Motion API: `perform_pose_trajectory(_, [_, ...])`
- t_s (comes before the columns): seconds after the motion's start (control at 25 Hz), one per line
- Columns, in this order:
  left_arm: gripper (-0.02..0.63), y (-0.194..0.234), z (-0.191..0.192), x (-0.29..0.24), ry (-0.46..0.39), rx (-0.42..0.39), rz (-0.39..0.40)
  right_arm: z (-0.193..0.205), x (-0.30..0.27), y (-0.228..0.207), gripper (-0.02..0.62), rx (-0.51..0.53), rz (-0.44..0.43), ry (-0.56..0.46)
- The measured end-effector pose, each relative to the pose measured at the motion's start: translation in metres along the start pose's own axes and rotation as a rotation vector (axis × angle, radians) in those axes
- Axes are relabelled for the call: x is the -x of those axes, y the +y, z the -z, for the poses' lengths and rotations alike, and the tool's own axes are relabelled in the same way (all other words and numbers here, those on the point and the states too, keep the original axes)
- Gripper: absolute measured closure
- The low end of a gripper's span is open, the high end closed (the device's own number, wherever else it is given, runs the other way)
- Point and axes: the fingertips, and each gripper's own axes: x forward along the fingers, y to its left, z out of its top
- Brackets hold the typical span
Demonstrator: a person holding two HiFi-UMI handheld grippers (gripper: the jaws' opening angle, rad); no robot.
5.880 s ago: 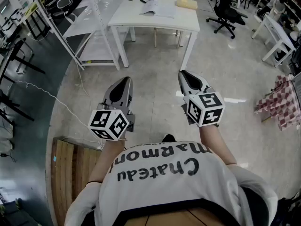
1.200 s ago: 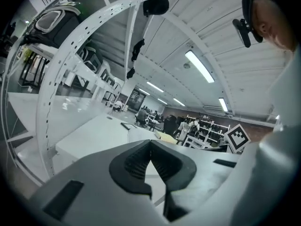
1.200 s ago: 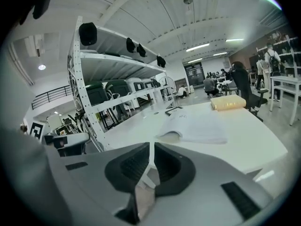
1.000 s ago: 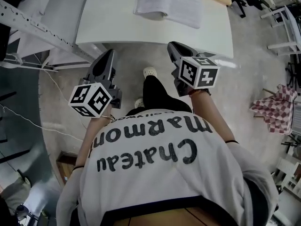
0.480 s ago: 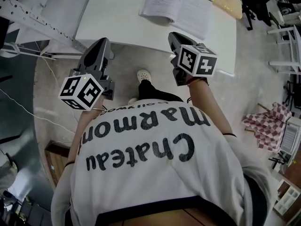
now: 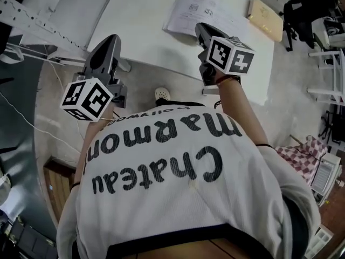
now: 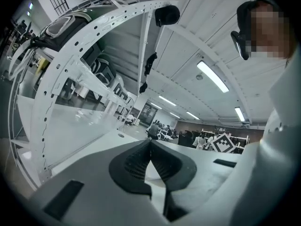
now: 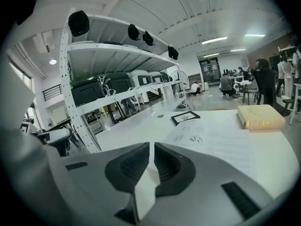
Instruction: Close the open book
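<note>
I'm on the approach step. The open book (image 6: pixel 207 12) lies flat on the white desk (image 6: pixel 135 20), top centre of the head view. The left gripper (image 6: pixel 111 40) and right gripper (image 6: pixel 200 28) have their jaws clenched on nothing. Next, I judge, the right must reach a page edge and fold it over.

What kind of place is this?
Probably a big shared workshop or lab: a white table with an open book, tall metal shelves, an office chair, and people working far back.

"Chateau Marmon" on the person's shirt (image 6: pixel 188 198)
</note>
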Motion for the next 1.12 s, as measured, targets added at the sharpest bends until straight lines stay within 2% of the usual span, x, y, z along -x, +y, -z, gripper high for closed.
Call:
perform_pose_trajectory(0.24, [0.583, 0.009, 0.004, 0.0, -0.014, 0.027, -0.039, 0.011, -0.024, -0.004, 0.546, 0.066, -0.022, 0.093])
perform_pose_trajectory(0.4, [0.583, 0.021, 0.007, 0.009, -0.022, 0.043, -0.08, 0.016, -0.036, 0.009, 0.544, 0.202, -0.064, 0.14])
perform_pose_trajectory(0.44, [0.583, 0.024, 0.007, 0.012, -0.026, 0.047, -0.091, 0.017, -0.039, 0.012, 0.534, 0.238, -0.072, 0.156])
perform_pose_trajectory(0.56, [0.583, 0.029, 0.007, 0.022, -0.039, 0.054, -0.118, 0.025, -0.046, 0.018, 0.443, 0.331, -0.083, 0.216])
perform_pose_trajectory(0.6, [0.583, 0.031, 0.007, 0.025, -0.043, 0.056, -0.126, 0.028, -0.048, 0.019, 0.442, 0.366, -0.079, 0.236])
perform_pose_trajectory(0.68, [0.583, 0.034, 0.006, 0.03, -0.05, 0.059, -0.141, 0.033, -0.051, 0.018, 0.439, 0.477, -0.05, 0.275])
perform_pose_trajectory(0.88, [0.583, 0.041, 0.007, 0.041, -0.058, 0.071, -0.172, 0.055, -0.058, 0.013, 0.42, 0.873, 0.019, 0.419])
perform_pose_trajectory(1.12, [0.583, 0.049, 0.008, 0.05, -0.067, 0.082, -0.195, 0.073, -0.071, 0.019, 0.383, 1.096, 0.023, 0.509])
